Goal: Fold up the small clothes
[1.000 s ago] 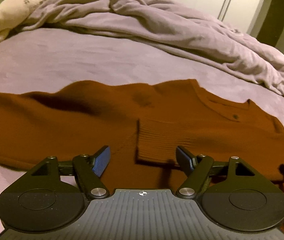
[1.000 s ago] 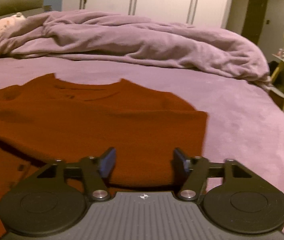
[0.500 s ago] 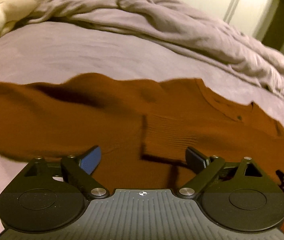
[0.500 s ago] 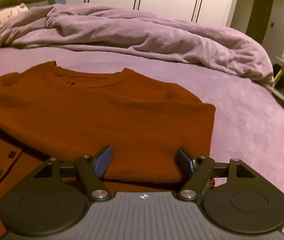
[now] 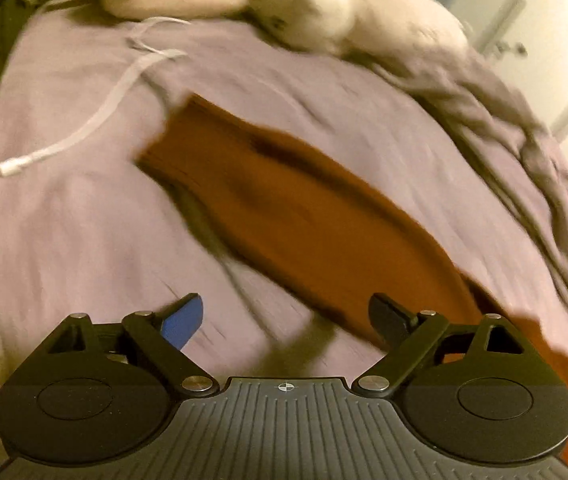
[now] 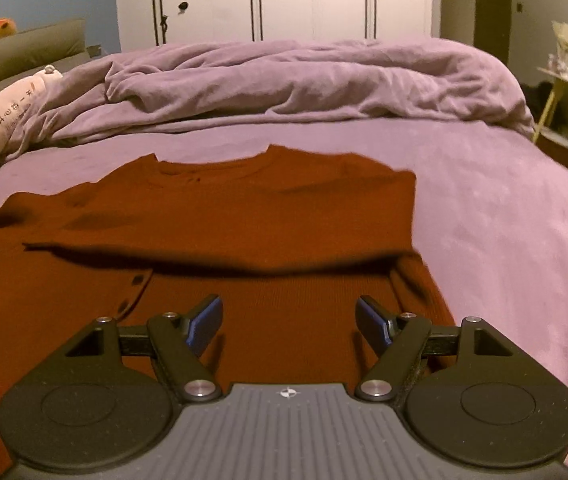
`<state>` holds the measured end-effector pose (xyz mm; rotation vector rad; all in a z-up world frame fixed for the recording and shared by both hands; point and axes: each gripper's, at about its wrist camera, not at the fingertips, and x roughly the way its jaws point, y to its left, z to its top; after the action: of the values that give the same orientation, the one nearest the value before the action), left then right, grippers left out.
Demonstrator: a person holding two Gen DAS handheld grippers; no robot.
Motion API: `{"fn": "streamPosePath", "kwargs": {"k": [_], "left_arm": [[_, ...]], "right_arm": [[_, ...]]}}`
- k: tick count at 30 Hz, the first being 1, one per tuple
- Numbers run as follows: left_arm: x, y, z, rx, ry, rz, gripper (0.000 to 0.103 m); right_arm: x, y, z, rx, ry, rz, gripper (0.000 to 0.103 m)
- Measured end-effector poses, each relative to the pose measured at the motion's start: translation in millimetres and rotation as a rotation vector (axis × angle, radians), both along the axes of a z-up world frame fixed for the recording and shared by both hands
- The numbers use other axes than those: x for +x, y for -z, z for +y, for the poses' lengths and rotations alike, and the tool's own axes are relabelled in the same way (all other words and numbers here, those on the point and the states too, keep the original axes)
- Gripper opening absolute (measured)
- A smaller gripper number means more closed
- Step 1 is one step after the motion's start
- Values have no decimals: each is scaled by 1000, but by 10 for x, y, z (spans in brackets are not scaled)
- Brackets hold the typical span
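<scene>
Rust-brown knit sweater, partly folded, lies mid-frame on the purple-sheeted bed. Left tool, jaws closing on nothing; right tool released above its hem.

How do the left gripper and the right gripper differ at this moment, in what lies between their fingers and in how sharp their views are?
The left gripper has mostly purple bedsheet between its fingers, its jaws closing a little; the right gripper hovers over the rust-brown sweater. The left view is blurred and tilted along the sweater's long sleeve; the right view is sharp and level. Both stand open and hold nothing.
</scene>
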<state>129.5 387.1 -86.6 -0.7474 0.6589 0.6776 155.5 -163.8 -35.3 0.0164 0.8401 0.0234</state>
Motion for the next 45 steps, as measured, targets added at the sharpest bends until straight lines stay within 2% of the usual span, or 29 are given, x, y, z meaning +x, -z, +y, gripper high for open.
{"fn": "streamPosePath", "kwargs": {"k": [1,3,6,8,11,12,13,14,19,23,25,29,32,35,37,38,39,40,41,43,44,45], "left_arm": [[-15,22,98,-4,-27,-10,80],[-32,67,284,-41,-62,-53,71],[-19,179,514,-140,-128,-111,57],[-8,229,615,-173,-158,-168,54],[-48,285,720,-212,-220,-208,50],[-48,294,738,-218,-237,-197,42],[-61,294,751,-216,-246,-180,31],[-60,284,752,-209,-251,-161,28],[-144,225,756,-182,-253,-169,9],[-140,30,703,-131,-216,-220,8],[-46,-155,569,-83,-137,-243,7],[218,-650,-22,40,120,-330,7],[481,-981,-694,75,348,-426,7],[762,-1110,-1478,67,563,-485,7],[988,-1028,-2022,68,694,-443,8],[1078,-950,-2246,78,740,-399,9],[1164,-834,-2479,94,787,-341,15],[1207,-731,-2630,104,813,-293,29],[1230,-608,-2775,117,840,-235,33],[1171,-428,-2931,152,861,-183,43],[1138,-364,-2940,178,854,-161,44],[1071,-304,-2955,209,837,-134,49]], "right_arm": [[-32,-4,5,-4,6,5,75],[-68,-5,14,-21,22,14,76],[-81,-4,2,-20,50,27,76],[-85,-8,10,-24,57,26,76],[-65,4,28,-36,63,31,77],[-60,8,31,-33,64,33,77],[-58,11,33,-29,65,35,77],[-58,13,36,-27,65,36,77],[-74,22,14,-29,57,39,77],[-88,26,-47,-19,72,40,78],[-95,34,-70,-15,78,42,78],[-99,52,-85,2,88,41,78],[-97,60,-79,17,87,38,78],[-110,59,-60,35,82,34,78],[-127,50,-60,43,77,29,78],[-135,43,-65,47,76,28,78],[-140,32,-84,51,77,28,78],[-145,21,-105,54,75,26,78],[-145,7,-128,56,73,25,78],[-122,-23,-201,69,67,30,78],[-93,-36,-244,91,60,33,78],[-52,-47,-272,117,52,37,78]]}}
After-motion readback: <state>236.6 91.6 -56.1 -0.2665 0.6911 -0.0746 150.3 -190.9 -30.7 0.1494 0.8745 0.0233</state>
